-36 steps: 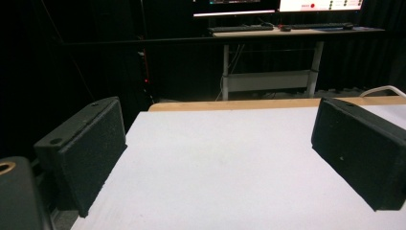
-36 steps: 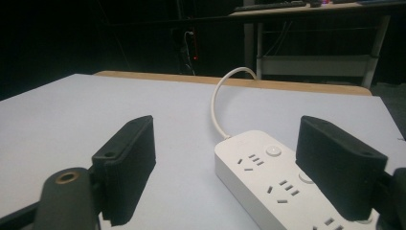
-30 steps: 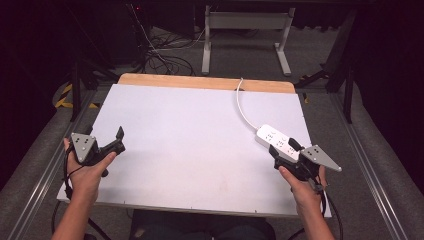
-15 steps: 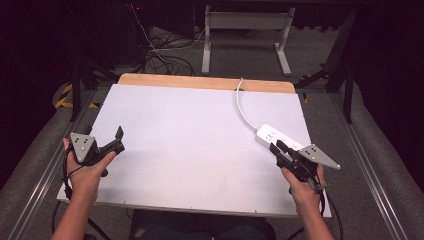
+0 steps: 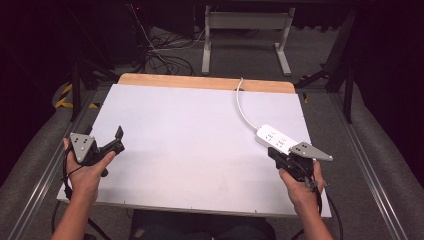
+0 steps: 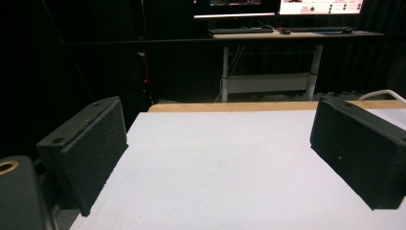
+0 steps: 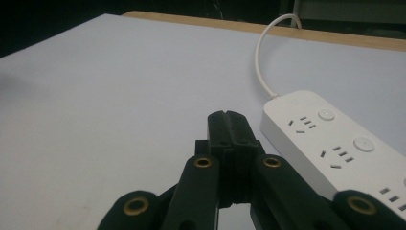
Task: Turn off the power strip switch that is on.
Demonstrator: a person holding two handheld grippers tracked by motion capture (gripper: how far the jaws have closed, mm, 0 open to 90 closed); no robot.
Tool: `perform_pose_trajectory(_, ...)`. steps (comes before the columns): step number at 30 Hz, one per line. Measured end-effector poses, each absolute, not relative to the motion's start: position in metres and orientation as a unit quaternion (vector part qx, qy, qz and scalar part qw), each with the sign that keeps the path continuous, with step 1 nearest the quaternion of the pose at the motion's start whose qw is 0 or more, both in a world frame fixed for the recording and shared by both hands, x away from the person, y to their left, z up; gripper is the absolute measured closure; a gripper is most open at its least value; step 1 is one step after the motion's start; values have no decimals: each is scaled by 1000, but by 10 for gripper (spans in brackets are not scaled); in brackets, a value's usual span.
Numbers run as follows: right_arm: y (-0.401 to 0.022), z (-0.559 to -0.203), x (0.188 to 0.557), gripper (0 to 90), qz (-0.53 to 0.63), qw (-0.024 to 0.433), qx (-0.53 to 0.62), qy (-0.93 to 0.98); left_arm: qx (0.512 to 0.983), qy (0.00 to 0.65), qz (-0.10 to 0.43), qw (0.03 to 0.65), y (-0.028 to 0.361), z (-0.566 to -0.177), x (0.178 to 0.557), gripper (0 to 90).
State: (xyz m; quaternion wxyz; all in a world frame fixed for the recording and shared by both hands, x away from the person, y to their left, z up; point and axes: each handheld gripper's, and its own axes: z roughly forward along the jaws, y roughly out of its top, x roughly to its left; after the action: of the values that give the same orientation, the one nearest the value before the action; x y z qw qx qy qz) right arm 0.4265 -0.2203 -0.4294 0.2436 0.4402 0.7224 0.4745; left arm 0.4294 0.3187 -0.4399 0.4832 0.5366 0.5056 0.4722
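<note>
**Power Strip Beside Closed Right Gripper**

High view: white power strip (image 5: 274, 140) lay slantwise near table's (image 5: 190, 150) right edge, cord (image 5: 243, 107) curving rearward; right gripper (image 5: 272, 152) just beside it, nothing between jaws.

Left gripper view: left gripper (image 6: 218, 158) gaped wide, empty.

Right gripper view: jaws just pressed together; strip bore round buttons (image 7: 325, 114).

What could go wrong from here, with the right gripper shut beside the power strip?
1. The right gripper has just closed with nothing between its jaws, next to the power strip; pushing forward could likely shove the strip instead of gripping it.
2. The strip's white cable runs off the table's far edge; moving the strip may snag or tug it.
3. The left gripper is open and far away, so the strip seems unsteadied.
</note>
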Motion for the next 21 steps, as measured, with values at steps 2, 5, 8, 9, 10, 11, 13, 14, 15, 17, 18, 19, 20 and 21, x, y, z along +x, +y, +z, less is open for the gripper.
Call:
perform_pose_trajectory(2,-222,-429,428,900,474,243,442,722,537,505,473,482,319,-440,429,60)
perform_pose_trajectory(5,-226,-422,438,900,465,249,448,722,538,506,474,479,318,-441,430,61)
perform_pose_trajectory(8,-226,-416,449,900,461,250,453,721,542,503,474,478,318,-441,430,61)
perform_pose_trajectory(9,-226,-416,449,900,461,250,453,721,542,503,475,478,318,-441,430,61)
perform_pose_trajectory(10,-225,-413,457,900,456,247,457,722,542,503,474,478,318,-441,430,62)
perform_pose_trajectory(11,-225,-412,461,900,453,247,460,723,544,502,474,477,318,-441,430,62)
perform_pose_trajectory(13,-225,-411,466,900,449,245,464,723,546,501,474,475,318,-442,430,62)
perform_pose_trajectory(14,-226,-411,476,900,439,245,472,724,546,502,474,475,318,-442,430,63)
perform_pose_trajectory(15,-226,-411,476,900,439,245,472,724,546,502,474,475,318,-442,430,63)
perform_pose_trajectory(17,-227,-412,492,900,424,241,486,725,546,502,474,475,318,-442,430,64)
perform_pose_trajectory(18,-227,-412,492,900,424,241,486,725,546,502,475,473,318,-442,430,64)
perform_pose_trajectory(19,-228,-413,497,900,419,241,488,726,546,502,475,473,318,-443,430,64)
perform_pose_trajectory(20,-228,-415,507,900,410,236,497,727,547,502,474,473,317,-443,431,65)
perform_pose_trajectory(21,-228,-415,512,900,403,238,499,730,550,501,475,471,317,-443,431,66)
